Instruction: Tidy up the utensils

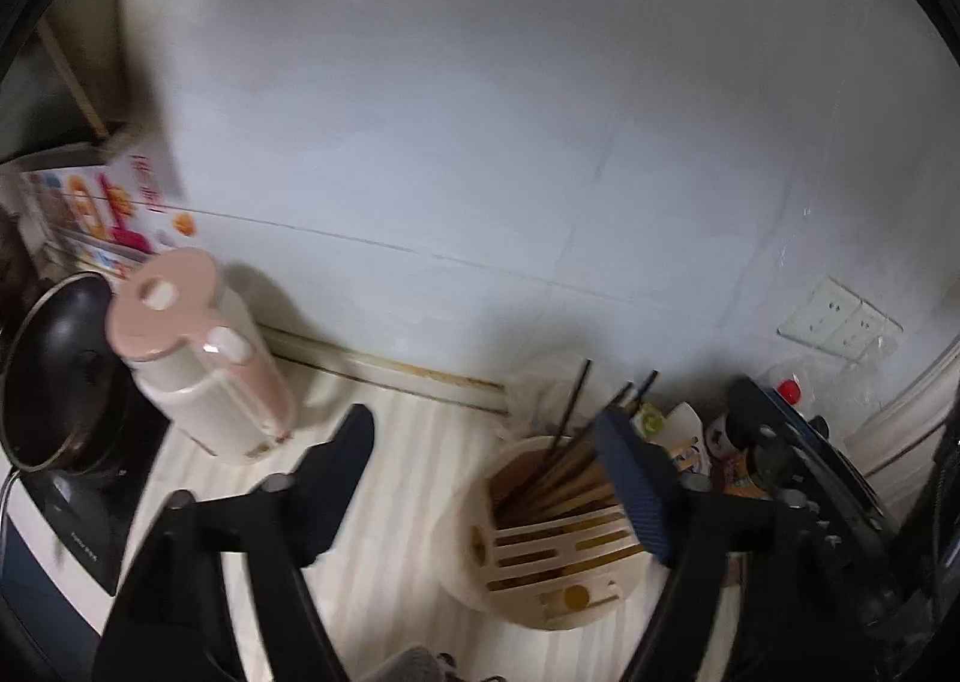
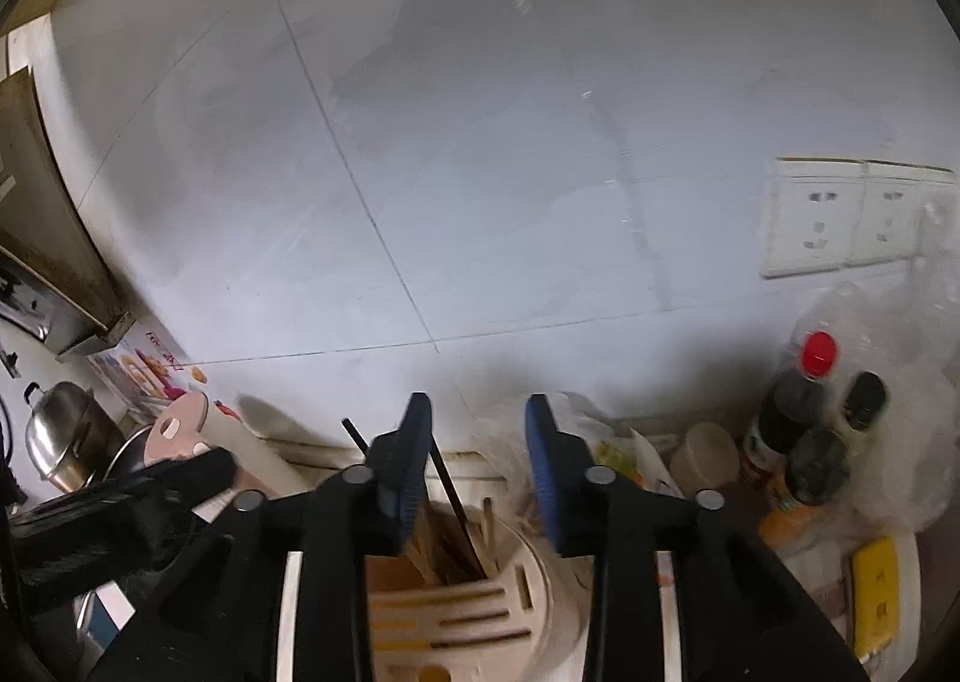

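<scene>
A pale tiled wall backs the cluttered kitchen worktop [image 1: 384,502]. The left claw [image 1: 486,478] gapes wide with nothing in it; the right claw [image 2: 479,472] stands part open, also holding nothing, just above the utensil holder [image 2: 540,592]. The chopsticks [image 1: 570,472] already stand in the holder, at about three o'clock from the pink-lidded jug [image 1: 198,358]. No loose utensils show, so the sorting looks nearly done.

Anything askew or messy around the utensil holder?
Chopsticks in the utensil holder lean and splay unevenly, dark ones jutting past the wooden ones. Brown staining runs along the counter's back edge. No spill shows.
</scene>
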`<state>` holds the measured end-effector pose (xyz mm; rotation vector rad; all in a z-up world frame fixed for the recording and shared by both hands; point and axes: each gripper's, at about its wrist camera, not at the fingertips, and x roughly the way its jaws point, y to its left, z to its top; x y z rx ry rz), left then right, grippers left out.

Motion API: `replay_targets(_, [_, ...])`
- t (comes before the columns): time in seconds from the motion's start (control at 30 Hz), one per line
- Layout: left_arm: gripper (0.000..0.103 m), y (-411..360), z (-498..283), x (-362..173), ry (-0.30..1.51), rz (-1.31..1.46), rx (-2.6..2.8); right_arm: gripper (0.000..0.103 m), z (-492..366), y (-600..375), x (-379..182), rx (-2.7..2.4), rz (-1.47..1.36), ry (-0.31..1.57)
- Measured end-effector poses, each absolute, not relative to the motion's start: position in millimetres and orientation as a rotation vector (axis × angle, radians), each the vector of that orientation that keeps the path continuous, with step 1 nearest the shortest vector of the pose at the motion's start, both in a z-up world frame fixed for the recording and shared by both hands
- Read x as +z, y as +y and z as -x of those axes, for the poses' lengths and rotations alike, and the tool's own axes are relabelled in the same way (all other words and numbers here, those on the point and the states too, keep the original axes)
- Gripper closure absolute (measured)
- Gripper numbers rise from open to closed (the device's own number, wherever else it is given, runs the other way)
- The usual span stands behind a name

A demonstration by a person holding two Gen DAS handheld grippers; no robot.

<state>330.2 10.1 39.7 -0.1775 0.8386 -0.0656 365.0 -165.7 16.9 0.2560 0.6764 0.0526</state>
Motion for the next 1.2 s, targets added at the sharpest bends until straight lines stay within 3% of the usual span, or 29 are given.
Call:
replay_targets(0.07, [0.023,18,-321,38,0.84,0.158,-0.041,0.061,-353,-170,20,0.028,-0.256,0.691])
replay_targets(0.2, [0.007,28,-306,27,0.84,0.101,0.002,0.039,-324,-168,20,-0.035,-0.198,0.723])
replay_targets(0.4, [0.0,30,-289,2,0.861,0.01,0.016,0.002,-294,-156,-1,-0.138,-0.094,0.793])
replay_targets(0.8, [0.0,30,-253,9,0.808,-0.059,-0.041,0.001,-247,-142,8,-0.268,-0.047,0.773])
replay_targets(1.2, [0.0,33,-163,54,0.709,-0.041,-0.05,0.0,-159,-129,63,-0.275,-0.036,0.66])
